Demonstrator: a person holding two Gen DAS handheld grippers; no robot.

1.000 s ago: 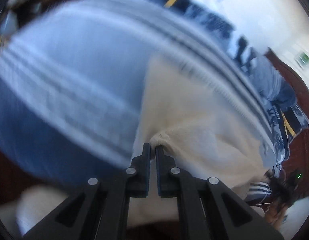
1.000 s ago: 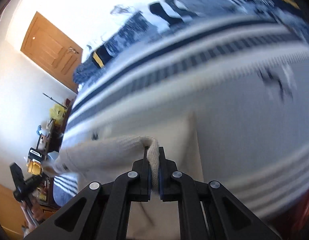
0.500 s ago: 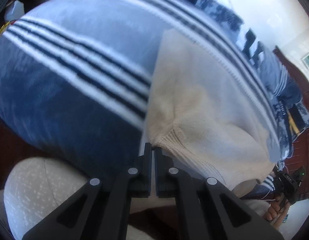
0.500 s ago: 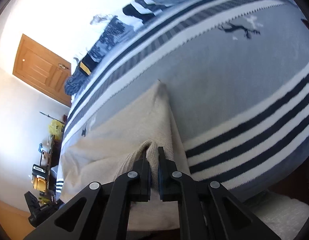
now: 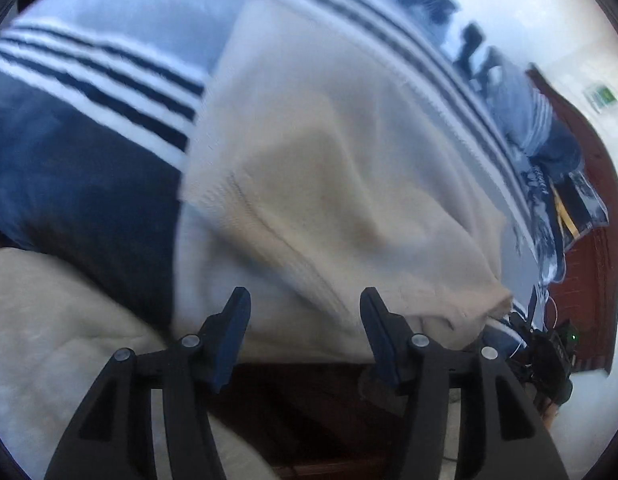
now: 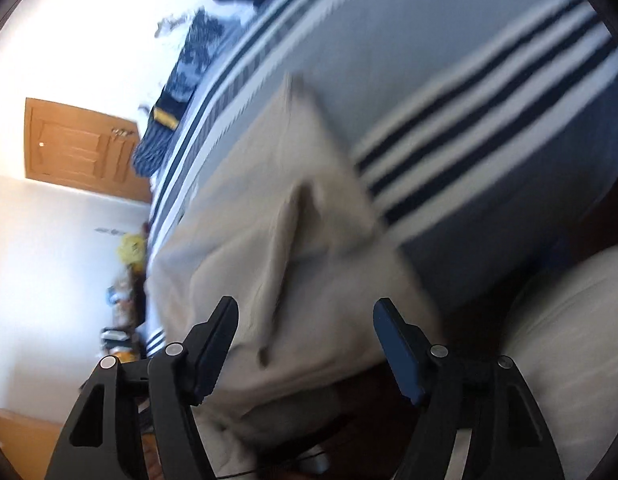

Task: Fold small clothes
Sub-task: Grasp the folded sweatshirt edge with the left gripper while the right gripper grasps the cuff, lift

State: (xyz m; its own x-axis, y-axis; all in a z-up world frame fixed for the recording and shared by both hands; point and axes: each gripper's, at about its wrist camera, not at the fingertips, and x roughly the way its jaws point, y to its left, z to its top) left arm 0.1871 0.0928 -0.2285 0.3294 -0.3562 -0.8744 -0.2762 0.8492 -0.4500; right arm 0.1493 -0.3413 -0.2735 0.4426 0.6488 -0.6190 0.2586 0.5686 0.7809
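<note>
A cream knitted garment (image 5: 329, 184) lies on the blue striped bed cover (image 5: 109, 92), its near edge hanging over the bed's side. It also shows in the right wrist view (image 6: 277, 264), loosely folded and blurred. My left gripper (image 5: 305, 320) is open and empty just in front of the garment's near edge. My right gripper (image 6: 305, 328) is open and empty, its fingers either side of the garment's hanging edge. The other gripper (image 5: 549, 352) shows at the far right of the left wrist view.
The bed cover (image 6: 489, 92) has white and dark stripes. Dark blue clothes (image 5: 549, 148) are piled at the bed's far end; they also show in the right wrist view (image 6: 189, 52). A white fluffy cushion (image 5: 49, 320) sits below the bed edge. A wooden door (image 6: 77, 144) stands on the left.
Both grippers were shut on the cream garment's edge; now both have opened and let it go. The garment has dropped onto the bed edge, and both grippers have drawn back slightly.
</note>
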